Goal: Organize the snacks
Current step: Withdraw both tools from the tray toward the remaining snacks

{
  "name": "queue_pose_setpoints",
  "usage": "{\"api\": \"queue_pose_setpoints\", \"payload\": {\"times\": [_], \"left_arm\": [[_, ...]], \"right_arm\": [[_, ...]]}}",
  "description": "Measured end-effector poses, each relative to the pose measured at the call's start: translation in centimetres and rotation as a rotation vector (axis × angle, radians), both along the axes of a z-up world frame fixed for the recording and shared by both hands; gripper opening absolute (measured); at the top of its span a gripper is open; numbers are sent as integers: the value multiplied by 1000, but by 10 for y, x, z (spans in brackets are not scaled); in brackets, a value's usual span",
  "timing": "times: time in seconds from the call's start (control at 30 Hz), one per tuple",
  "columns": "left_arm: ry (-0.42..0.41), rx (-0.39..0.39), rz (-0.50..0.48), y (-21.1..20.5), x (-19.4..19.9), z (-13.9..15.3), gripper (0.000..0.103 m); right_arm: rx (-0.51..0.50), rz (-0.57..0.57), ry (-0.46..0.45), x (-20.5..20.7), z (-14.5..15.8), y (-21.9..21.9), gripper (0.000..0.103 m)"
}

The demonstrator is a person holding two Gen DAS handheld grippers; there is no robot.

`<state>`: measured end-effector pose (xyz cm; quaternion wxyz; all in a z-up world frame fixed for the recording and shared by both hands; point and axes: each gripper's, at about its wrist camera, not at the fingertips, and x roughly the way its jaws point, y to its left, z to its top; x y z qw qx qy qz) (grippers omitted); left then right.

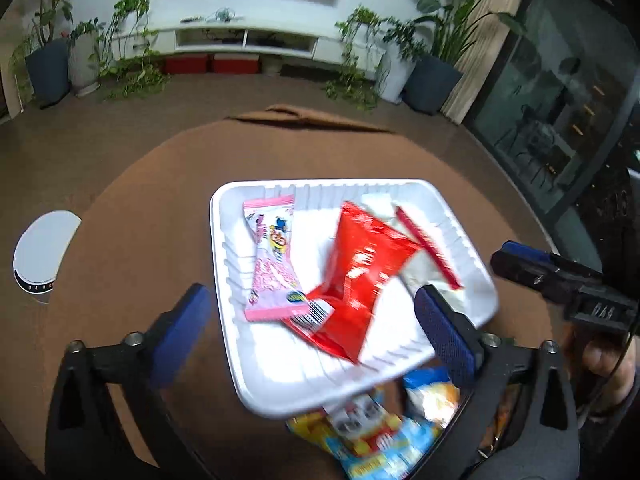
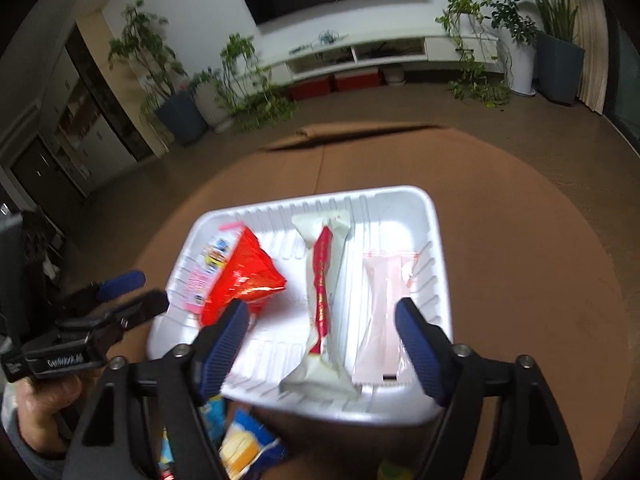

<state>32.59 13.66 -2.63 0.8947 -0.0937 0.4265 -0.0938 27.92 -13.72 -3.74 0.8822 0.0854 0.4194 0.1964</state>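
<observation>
1. Hovering over the near part of the white tray (image 1: 224, 216), left gripper (image 1: 312, 320) with blue pads spread wide, nothing pinched between them.
2. Lying just ahead between those spread pads: a red snack packet (image 1: 360, 276), crumpled, and beside it toward the left pad a pink snack packet (image 1: 272, 264), both inside the tray.
3. Peeking out beyond the red packet, toward the right pad: a white wrapper with a red stripe (image 1: 424, 240), partly covered.
4. Sitting just under the gripper, outside the tray's near edge on the brown table (image 1: 152, 200): blurred blue and yellow snack packs (image 1: 372, 436).
5. Hanging over the tray's near right part, right gripper (image 2: 320, 340), jaws likewise parted and empty.
6. Resting between its pads: the white red-striped wrapper (image 2: 324, 292) lengthwise in the tray; close by the right pad a pale pink packet (image 2: 380, 308); by the left pad the red packet (image 2: 244, 276).
7. Showing at far left of the right wrist view: the other gripper in a hand (image 2: 36, 412).
8. Standing well beyond the table: potted plants (image 2: 168, 80) and a low white shelf (image 2: 360, 52).
</observation>
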Motion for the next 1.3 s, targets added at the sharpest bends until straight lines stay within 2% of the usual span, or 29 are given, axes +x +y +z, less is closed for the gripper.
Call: {"api": "queue_pose_setpoints", "payload": {"times": [0.1,0.23,0.37,0.53,0.63,0.7,0.87,1.0,1.07,1.13,1.2,1.3], "left_arm": [[-28,4,-19,-5,-28,13,103],[-60,34,-37,-17,-74,21,103],[-81,22,-21,-29,-130,17,103],[16,3,-12,-46,-185,-12,103],[94,1,3,-57,-204,-34,103],[116,11,-7,-67,-216,-44,103],[119,65,-65,-98,-229,-55,103],[129,96,-74,-107,-229,-58,102],[130,100,-67,-107,-225,-58,99],[138,109,-66,-107,-221,-60,86],[152,113,-69,-107,-219,-62,79],[169,121,-75,-109,-219,-66,76]], "right_arm": [[55,-16,-65,-28,18,-19,95],[92,-30,-103,-63,27,-38,97],[79,-40,-137,-104,27,-50,97],[50,-77,-148,-151,15,-61,97],[29,-101,-142,-175,3,-64,97],[7,-108,-123,-190,-7,-63,97],[-16,-113,-46,-218,-32,-60,97],[-14,-110,-2,-229,-45,-59,97],[-10,-113,0,-232,-46,-60,96],[-16,-115,-6,-233,-46,-60,96],[-26,-115,-16,-235,-45,-59,96],[-26,-113,-14,-238,-46,-57,96]]}}
